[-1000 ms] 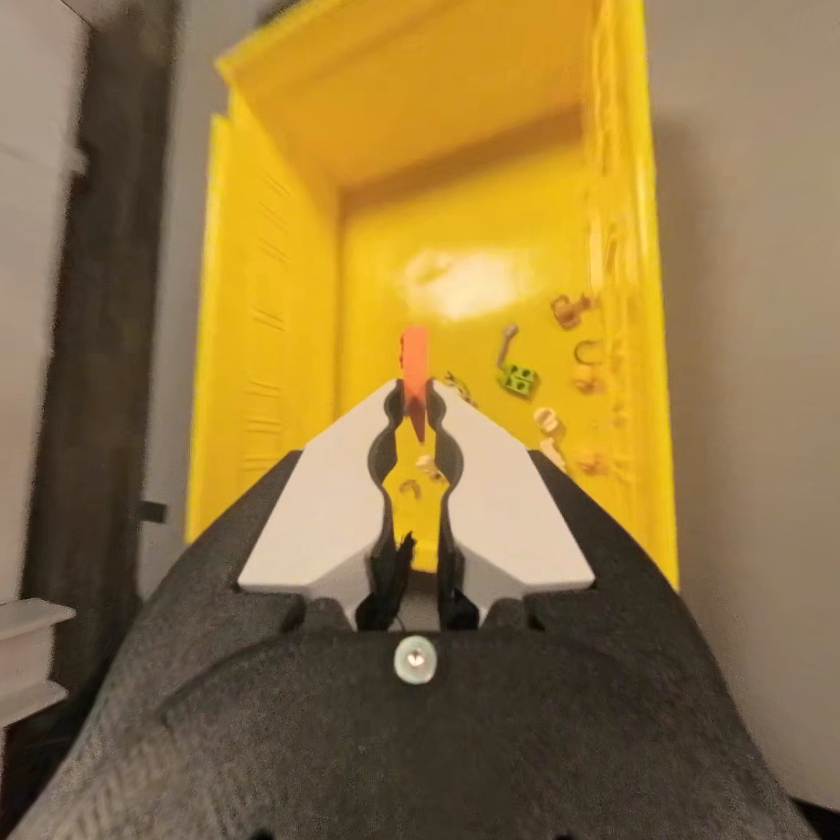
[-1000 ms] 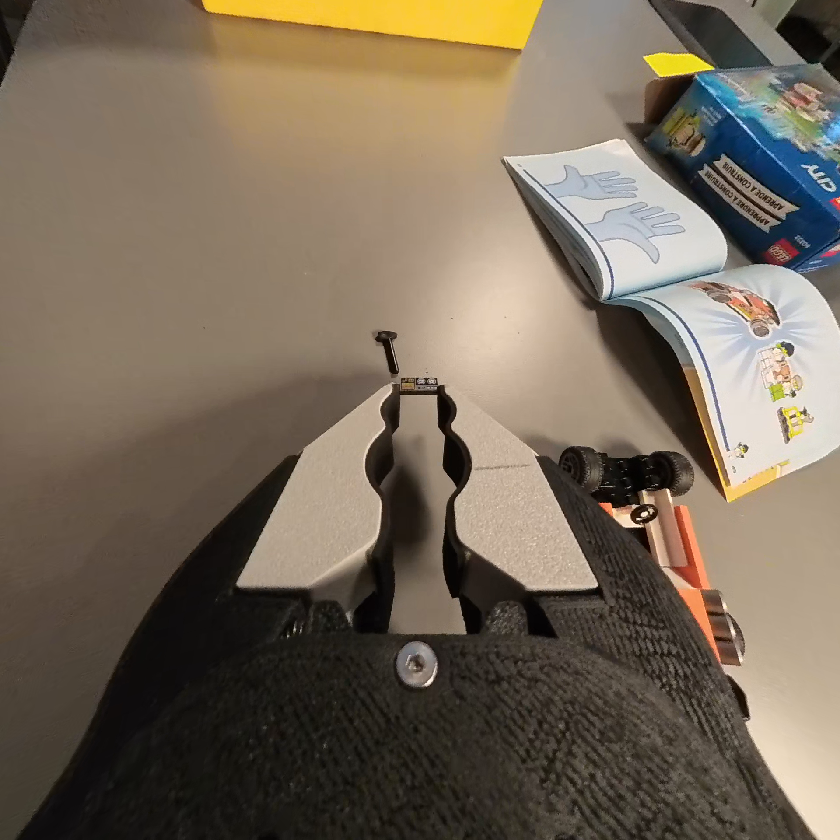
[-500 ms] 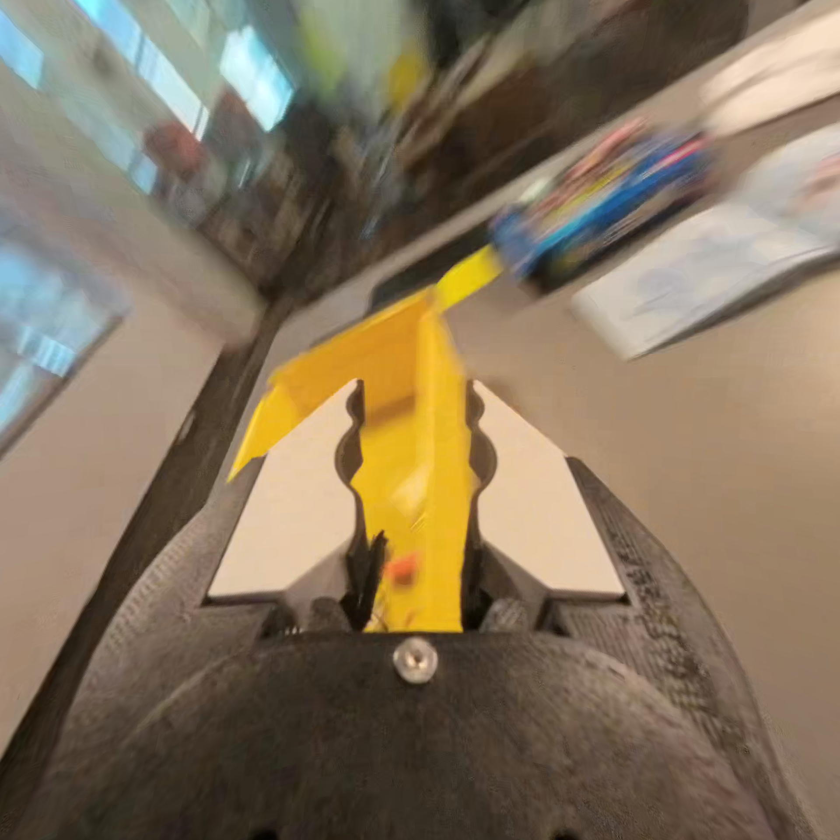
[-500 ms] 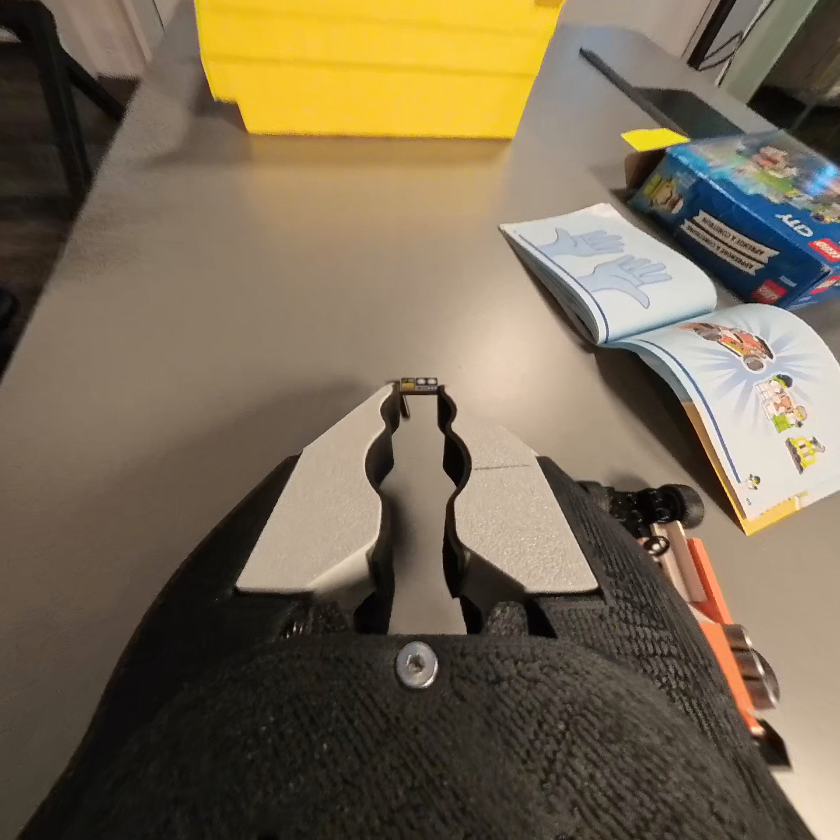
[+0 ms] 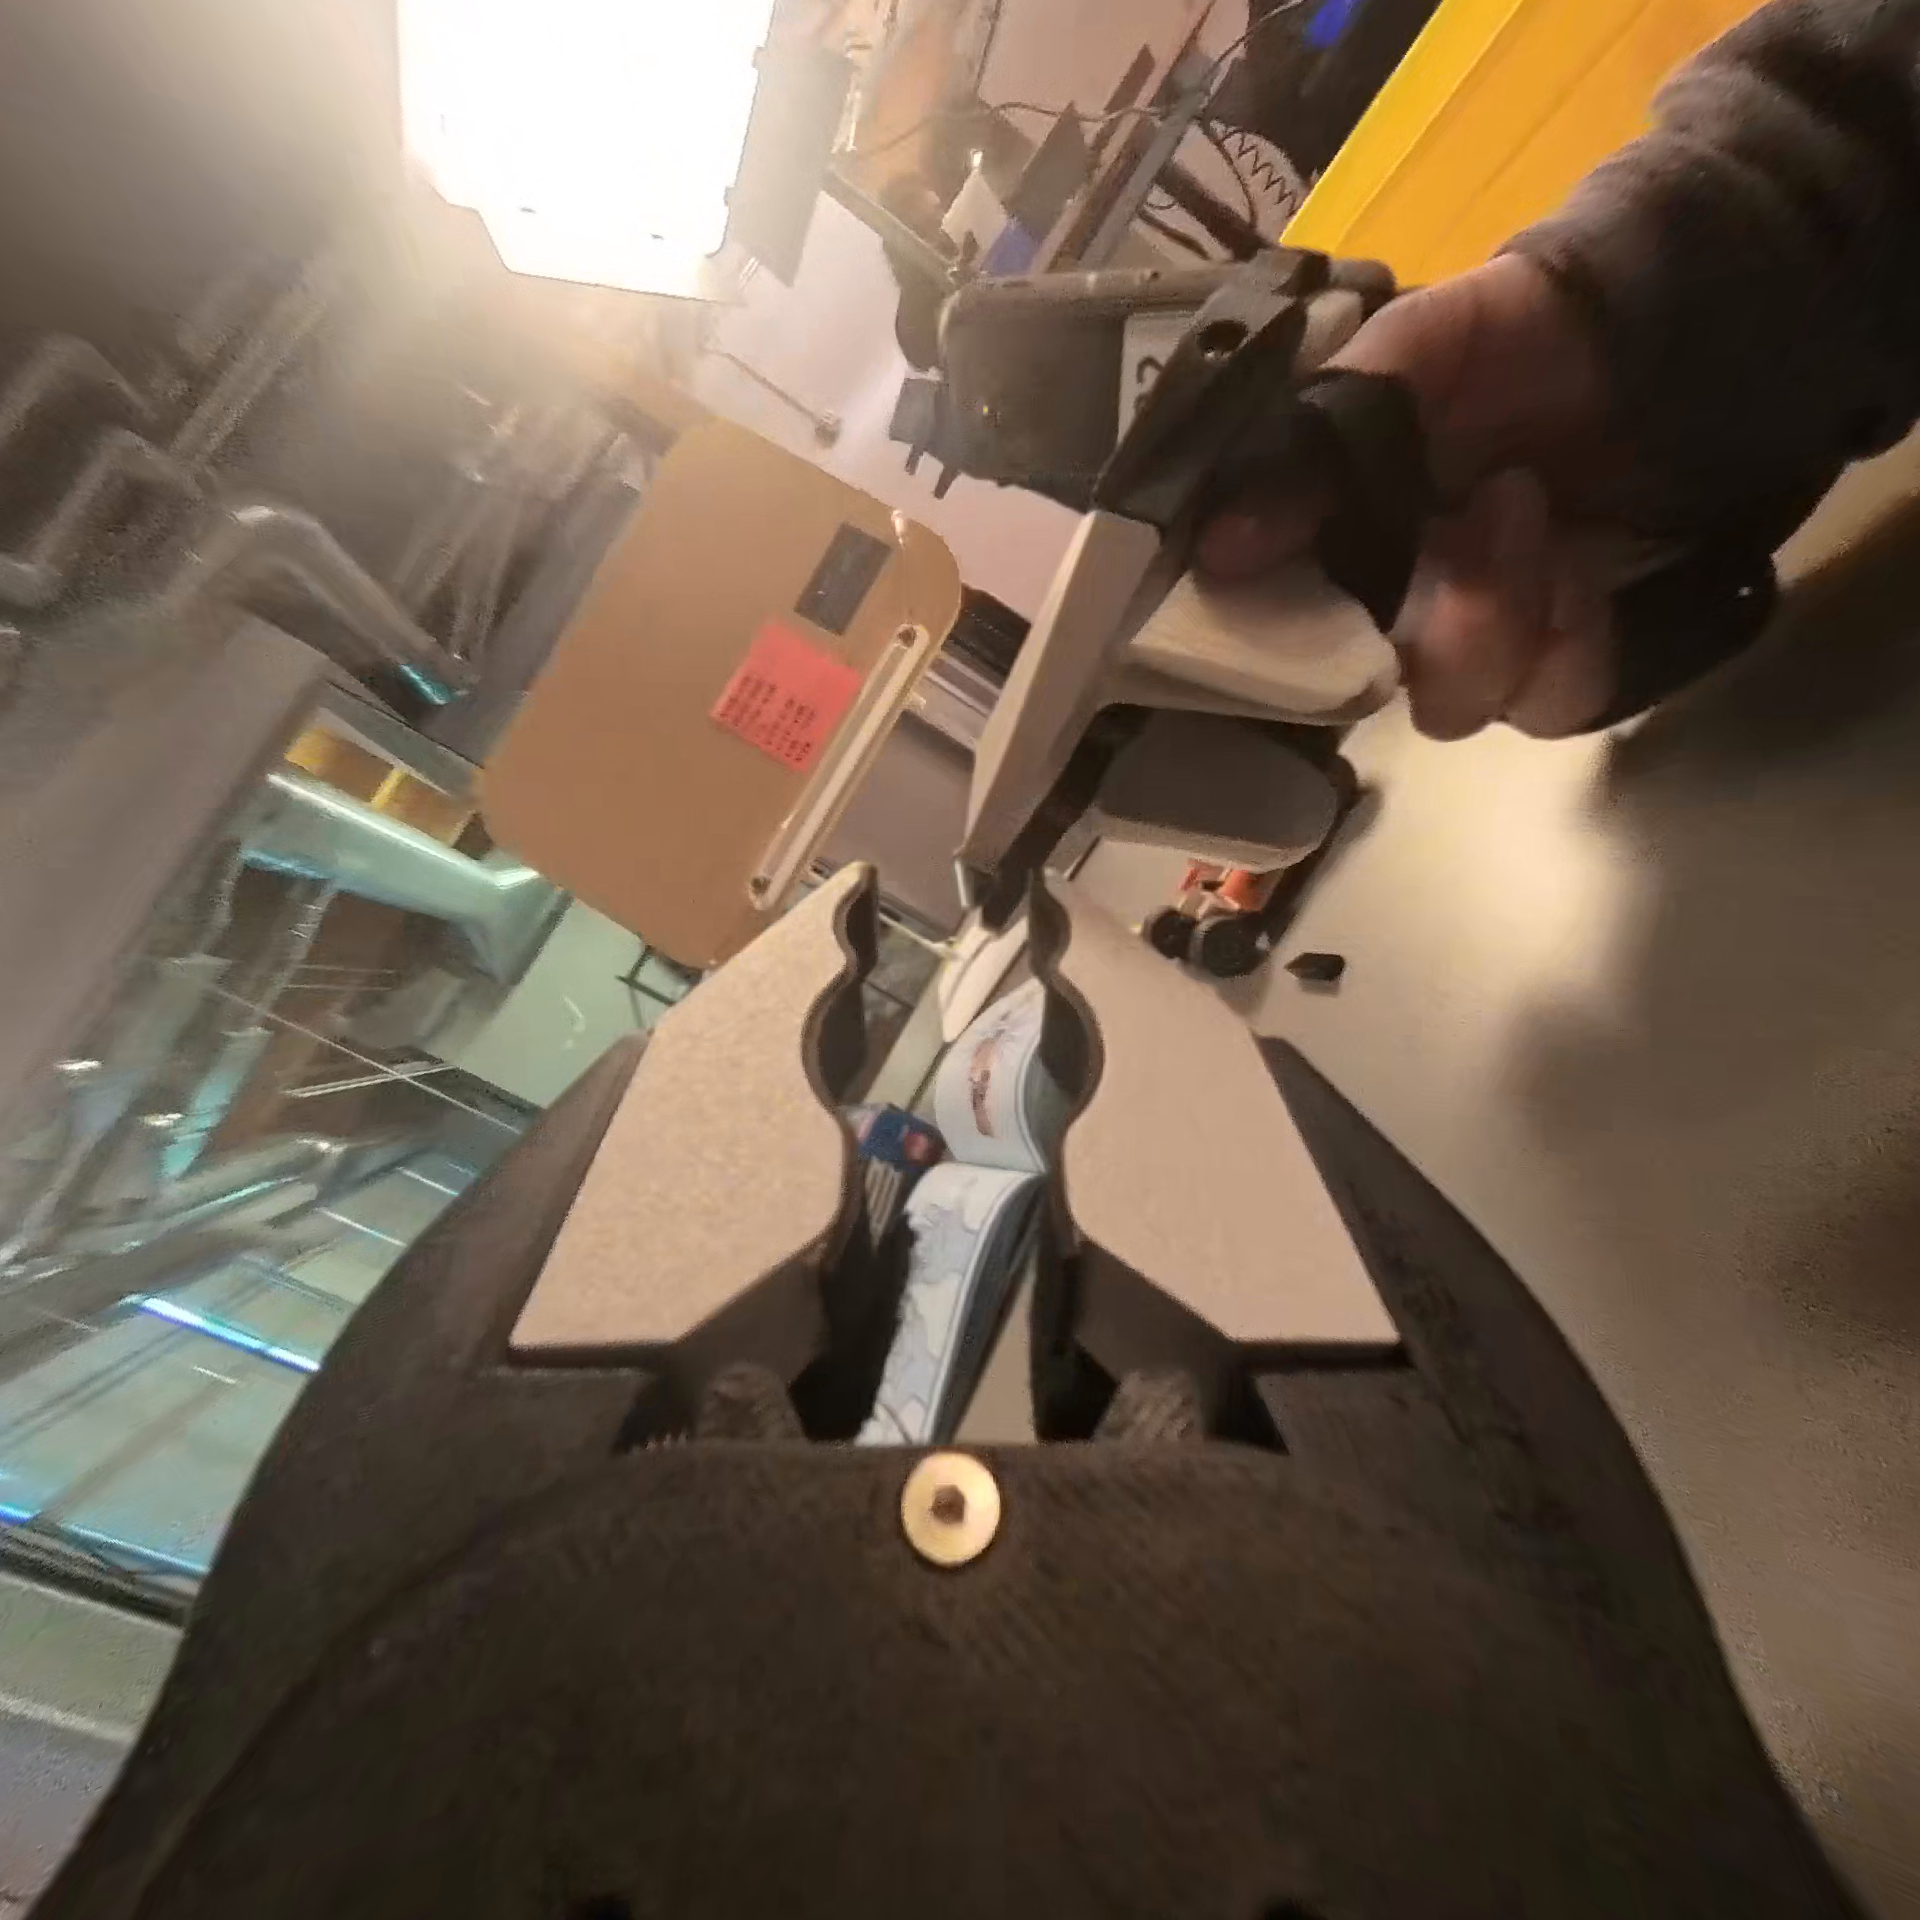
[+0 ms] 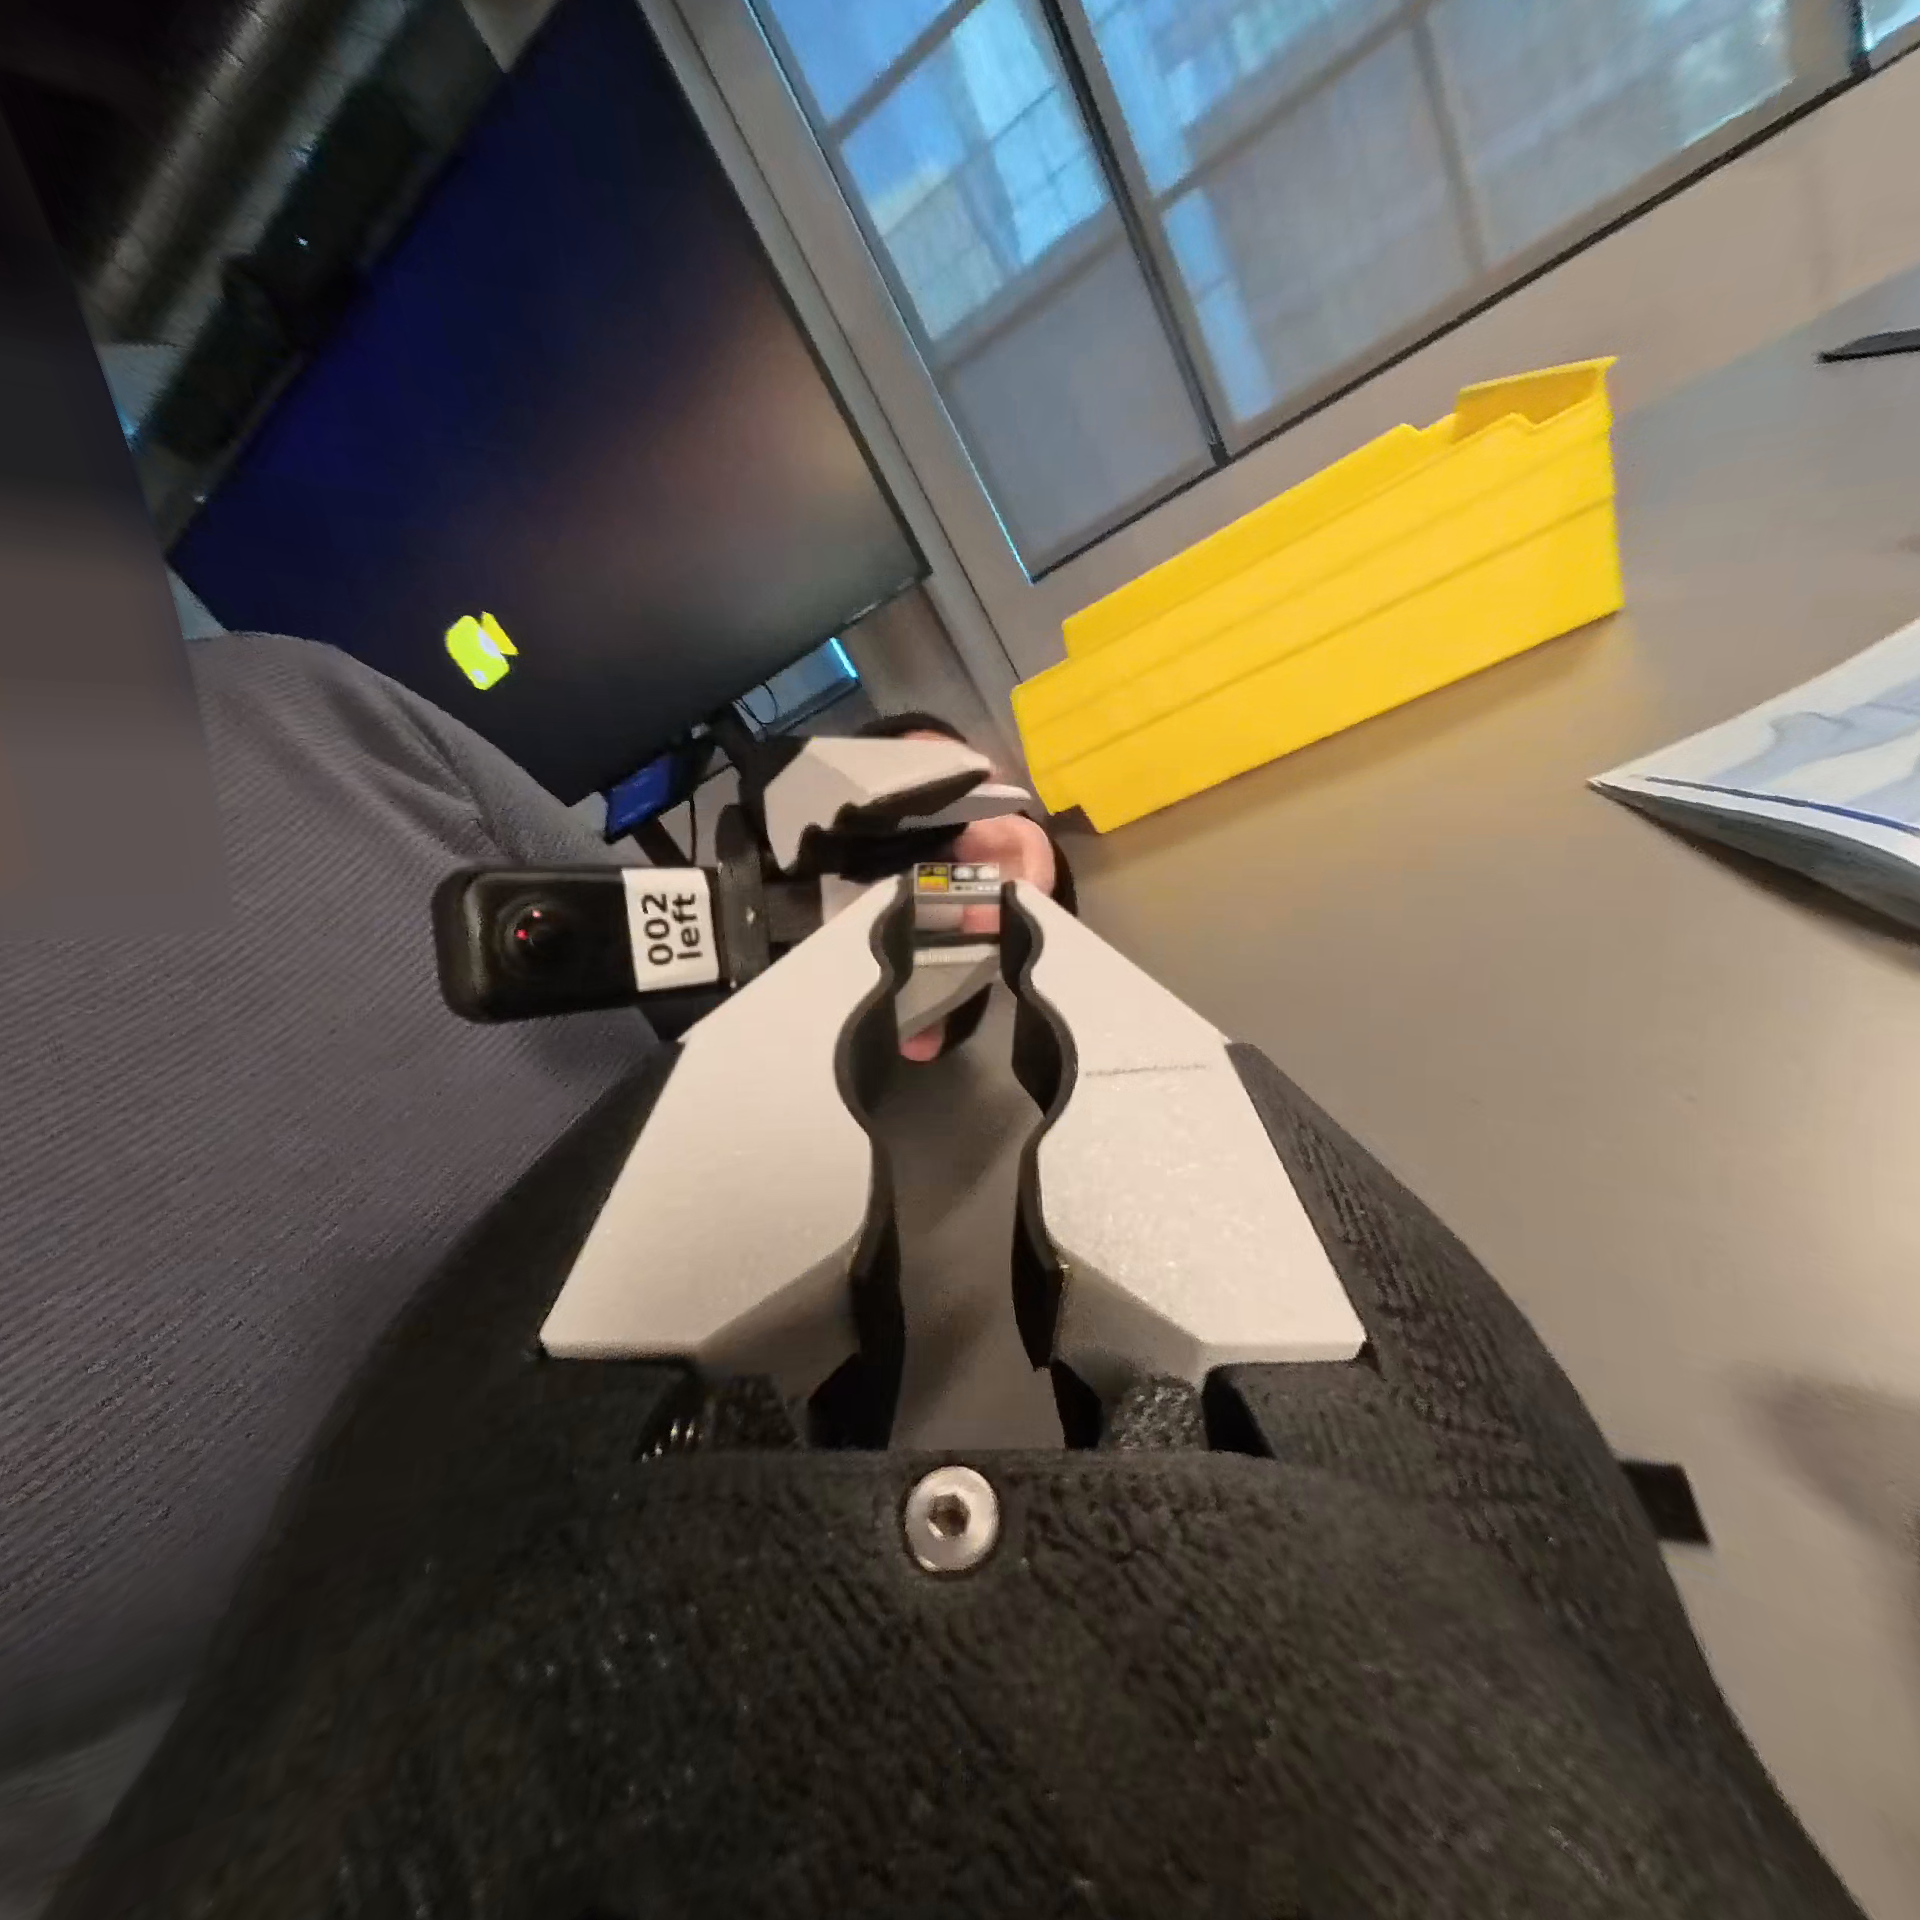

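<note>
My left gripper (image 5: 951,899) is open and empty, lifted off the grey table (image 5: 1558,1039) and tilted. It faces the right gripper's fingers (image 5: 1049,707), which a hand (image 5: 1507,468) holds just beyond my tips. An orange toy car (image 5: 1216,914) stands on the table under that gripper, with a small dark piece (image 5: 1314,966) beside it. My right gripper (image 6: 958,904) is shut on a small grey tile with a printed face (image 6: 956,883), held in the air. Just behind the tile is the left gripper (image 6: 997,787) with its camera (image 6: 582,935).
A yellow bin (image 6: 1330,613) lies on the table at the back; it also shows in the left wrist view (image 5: 1455,135). An open booklet (image 6: 1787,769) lies at the right and shows between my left fingers (image 5: 997,1070). A dark monitor (image 6: 520,416) and windows stand behind. My left and right fingertips are right by each other.
My left gripper held an orange piece over the yellow bin, opened and let it drop in, then swung round to face the right gripper. My right gripper rose and turned left, with the tile still held.
</note>
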### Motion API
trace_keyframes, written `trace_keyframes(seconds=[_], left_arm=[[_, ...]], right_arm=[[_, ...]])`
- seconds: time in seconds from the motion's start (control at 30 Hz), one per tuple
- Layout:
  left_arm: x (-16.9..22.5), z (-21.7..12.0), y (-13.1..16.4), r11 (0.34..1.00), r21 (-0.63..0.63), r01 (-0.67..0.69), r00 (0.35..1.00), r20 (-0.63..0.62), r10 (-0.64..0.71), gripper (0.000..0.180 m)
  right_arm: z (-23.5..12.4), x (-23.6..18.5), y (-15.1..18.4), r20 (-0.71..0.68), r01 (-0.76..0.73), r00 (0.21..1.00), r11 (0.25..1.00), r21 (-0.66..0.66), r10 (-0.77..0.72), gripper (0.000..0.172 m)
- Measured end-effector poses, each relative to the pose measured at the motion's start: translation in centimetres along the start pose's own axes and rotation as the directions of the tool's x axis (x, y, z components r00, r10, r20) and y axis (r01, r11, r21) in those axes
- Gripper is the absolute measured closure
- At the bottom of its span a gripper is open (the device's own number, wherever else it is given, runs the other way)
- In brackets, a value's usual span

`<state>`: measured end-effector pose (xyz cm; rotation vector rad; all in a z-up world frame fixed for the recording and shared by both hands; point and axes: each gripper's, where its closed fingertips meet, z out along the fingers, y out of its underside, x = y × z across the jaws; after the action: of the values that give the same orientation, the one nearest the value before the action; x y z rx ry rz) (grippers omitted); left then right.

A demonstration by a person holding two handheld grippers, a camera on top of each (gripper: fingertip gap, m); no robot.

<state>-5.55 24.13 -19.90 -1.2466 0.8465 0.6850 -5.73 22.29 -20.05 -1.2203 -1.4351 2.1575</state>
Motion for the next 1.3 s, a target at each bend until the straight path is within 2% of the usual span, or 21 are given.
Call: trace_keyframes(seconds=[0.1,0.17,0.23,0.27,0.47,0.57,0.63,0.73,0.83,0.9,1.0,1.07,1.2,1.23,1.3], left_arm=[[0.5,0.0,-0.7,0.999,0.018,-0.031,1.000,0.000,0.031,0.167],[0.7,-0.1,-0.8,0.998,0.027,-0.049,0.999,-0.001,0.049,0.168],[0.8,-0.3,-0.9,0.999,0.038,-0.029,0.999,-0.033,0.030,0.171],[0.9,-0.5,-0.9,0.999,0.040,-0.016,0.998,-0.056,0.019,0.179],[0.3,-1.1,0.7,0.999,-0.021,-0.039,0.998,-0.056,0.038,0.179],[-2.2,-2.2,2.5,0.993,-0.105,-0.061,0.998,0.016,0.063,0.179],[-6.3,-3.9,4.7,0.967,-0.230,-0.107,0.981,0.133,0.140,0.179],[-13.6,-8.5,10.3,0.864,-0.503,-0.027,0.942,0.275,0.190,0.179],[-18.8,-14.9,16.8,0.674,-0.718,0.174,0.916,0.370,0.158,0.179],[-20.0,-18.8,20.4,0.534,-0.782,0.320,0.901,0.425,0.083,0.179],[-19.4,-23.6,24.5,0.308,-0.814,0.492,0.860,0.511,-0.023,0.179],[-18.4,-25.4,26.1,0.205,-0.806,0.555,0.830,0.555,-0.062,0.179],[-15.1,-25.0,27.4,0.127,-0.801,0.585,0.808,0.562,-0.176,0.161],[-15.1,-24.7,27.5,0.131,-0.779,0.613,0.788,0.589,-0.180,0.165],[-14.9,-24.1,27.5,0.141,-0.768,0.624,0.777,0.593,-0.209,0.159]], right_arm=[[-0.2,-0.6,-0.2,0.036,-0.005,0.999,1.000,0.008,0.004,0.157],[-0.2,-0.8,0.0,0.040,-0.003,0.999,1.000,-0.007,0.003,0.157],[-0.2,-0.8,0.1,0.046,-0.008,0.999,1.000,-0.019,0.009,0.157],[-0.2,-0.8,0.1,0.045,-0.012,0.999,1.000,-0.017,0.013,0.157],[-0.3,0.3,0.2,-0.038,0.021,0.999,0.999,-0.025,-0.022,0.152],[-1.0,0.9,-1.0,-0.104,0.072,0.992,0.997,0.027,-0.069,0.150],[-1.7,1.5,-1.9,-0.188,0.147,0.973,0.988,0.049,-0.135,0.150],[-2.9,2.7,-2.9,-0.352,0.278,0.900,0.961,0.009,-0.257,0.150],[-3.9,4.0,-3.0,-0.476,0.360,0.803,0.928,-0.091,-0.358,0.151],[-4.1,4.4,-2.8,-0.504,0.377,0.768,0.915,-0.143,-0.395,0.151],[-4.3,5.2,-2.2,-0.526,0.354,0.751,0.916,-0.191,-0.399,0.151],[-4.7,6.1,-1.6,-0.549,0.328,0.732,0.915,-0.234,-0.403,0.150],[-5.4,7.5,-0.4,-0.584,0.291,0.685,0.898,-0.329,-0.436,0.149],[-5.4,7.6,-0.2,-0.584,0.285,0.683,0.896,-0.340,-0.439,0.149],[-5.3,7.9,0.2,-0.581,0.271,0.686,0.894,-0.356,-0.439,0.148]])
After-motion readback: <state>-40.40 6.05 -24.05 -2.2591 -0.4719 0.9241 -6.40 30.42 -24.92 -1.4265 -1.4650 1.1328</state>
